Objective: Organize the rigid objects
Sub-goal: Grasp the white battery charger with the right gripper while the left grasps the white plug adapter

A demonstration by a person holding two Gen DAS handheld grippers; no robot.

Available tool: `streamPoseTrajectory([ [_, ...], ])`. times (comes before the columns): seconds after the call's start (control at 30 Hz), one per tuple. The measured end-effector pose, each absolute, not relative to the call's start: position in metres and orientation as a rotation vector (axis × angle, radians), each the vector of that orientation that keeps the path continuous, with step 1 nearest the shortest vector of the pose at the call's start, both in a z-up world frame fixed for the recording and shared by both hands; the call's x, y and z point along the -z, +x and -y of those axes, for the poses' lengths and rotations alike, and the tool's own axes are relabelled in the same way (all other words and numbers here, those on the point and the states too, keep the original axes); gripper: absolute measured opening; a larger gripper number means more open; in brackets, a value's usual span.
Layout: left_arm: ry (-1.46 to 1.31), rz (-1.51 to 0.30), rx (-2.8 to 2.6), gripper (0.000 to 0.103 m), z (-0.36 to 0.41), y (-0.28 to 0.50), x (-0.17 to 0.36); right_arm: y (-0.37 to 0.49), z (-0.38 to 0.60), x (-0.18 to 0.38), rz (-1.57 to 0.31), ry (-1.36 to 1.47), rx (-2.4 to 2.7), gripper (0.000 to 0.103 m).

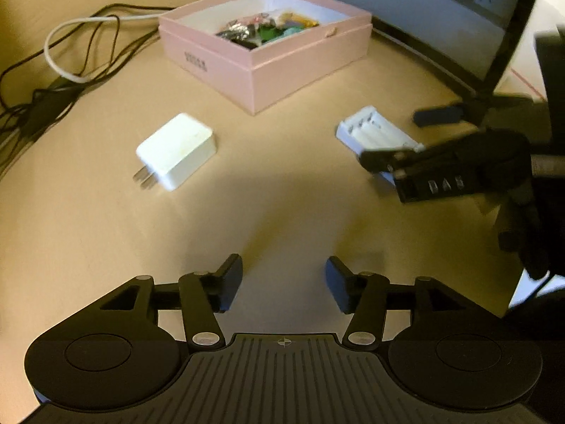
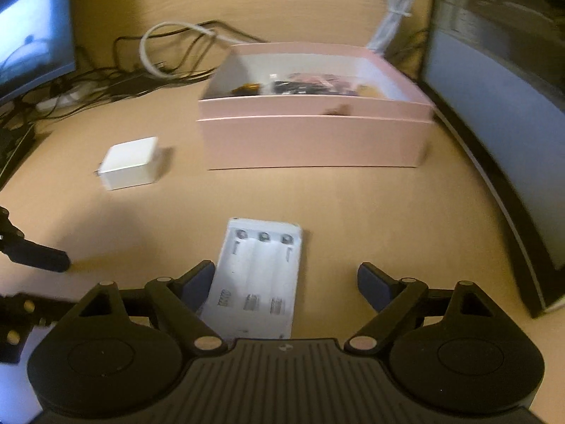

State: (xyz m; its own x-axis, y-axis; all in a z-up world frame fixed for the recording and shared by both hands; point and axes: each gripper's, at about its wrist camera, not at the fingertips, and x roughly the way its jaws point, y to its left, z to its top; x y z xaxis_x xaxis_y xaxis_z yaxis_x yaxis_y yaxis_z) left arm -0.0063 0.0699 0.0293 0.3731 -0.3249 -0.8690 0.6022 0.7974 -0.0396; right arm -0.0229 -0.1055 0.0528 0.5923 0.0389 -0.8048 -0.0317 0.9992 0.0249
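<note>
A pink box (image 1: pixel 303 67) (image 2: pixel 314 141) with several small items inside stands at the back of the tan desk. A white plug adapter (image 1: pixel 175 151) (image 2: pixel 130 162) lies in front of it to the left. A white battery case (image 1: pixel 374 134) (image 2: pixel 257 279) lies to the right. My right gripper (image 2: pixel 286 286) (image 1: pixel 395 166) is open with the battery case between its fingers, near the left finger, and the pads do not press on it. My left gripper (image 1: pixel 284 282) is open over bare desk, with nothing between its fingers.
A tangle of black and white cables (image 1: pixel 67 70) (image 2: pixel 155 67) lies at the back left. A dark monitor (image 2: pixel 501 141) stands along the right, its stand (image 1: pixel 494 70) near the battery case. Another screen (image 2: pixel 31 35) stands far left.
</note>
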Motion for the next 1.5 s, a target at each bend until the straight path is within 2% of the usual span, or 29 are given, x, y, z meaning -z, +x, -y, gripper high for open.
streamPoseTrajectory([
  [0.1,0.243,-0.951,0.596,0.055,-0.077,0.003,-0.043,-0.030,0.111,-0.050,-0.898,0.009,-0.036,0.090],
  [0.23,0.443,-0.813,0.572,0.055,-0.078,0.025,-0.064,-0.034,0.109,-0.049,-0.875,0.017,-0.015,0.091],
  [0.37,0.515,-0.828,0.538,0.055,-0.079,0.065,-0.059,-0.032,0.109,-0.047,-0.871,0.022,-0.019,0.095],
  [0.5,0.405,-0.906,0.566,0.057,-0.085,0.095,-0.043,-0.031,0.107,-0.045,-0.873,0.019,-0.026,0.099],
  [0.57,0.332,-0.920,0.565,0.054,-0.089,0.101,-0.041,-0.030,0.108,-0.045,-0.872,0.020,-0.030,0.099],
  [0.63,0.306,-0.942,0.589,0.053,-0.086,0.096,-0.041,-0.031,0.108,-0.044,-0.872,0.021,-0.034,0.100],
  [0.87,0.506,-0.885,0.585,0.057,-0.065,0.085,-0.033,-0.029,0.107,-0.044,-0.875,0.018,-0.044,0.103],
  [1.23,0.249,-0.982,0.633,0.059,-0.089,0.100,-0.038,-0.029,0.106,-0.043,-0.874,0.018,-0.042,0.103],
  [1.4,0.364,-0.897,0.534,0.060,-0.086,0.092,-0.038,-0.029,0.105,-0.043,-0.873,0.017,-0.042,0.103],
  [1.5,0.280,-0.945,0.585,0.059,-0.089,0.097,-0.037,-0.029,0.106,-0.043,-0.873,0.017,-0.042,0.103],
])
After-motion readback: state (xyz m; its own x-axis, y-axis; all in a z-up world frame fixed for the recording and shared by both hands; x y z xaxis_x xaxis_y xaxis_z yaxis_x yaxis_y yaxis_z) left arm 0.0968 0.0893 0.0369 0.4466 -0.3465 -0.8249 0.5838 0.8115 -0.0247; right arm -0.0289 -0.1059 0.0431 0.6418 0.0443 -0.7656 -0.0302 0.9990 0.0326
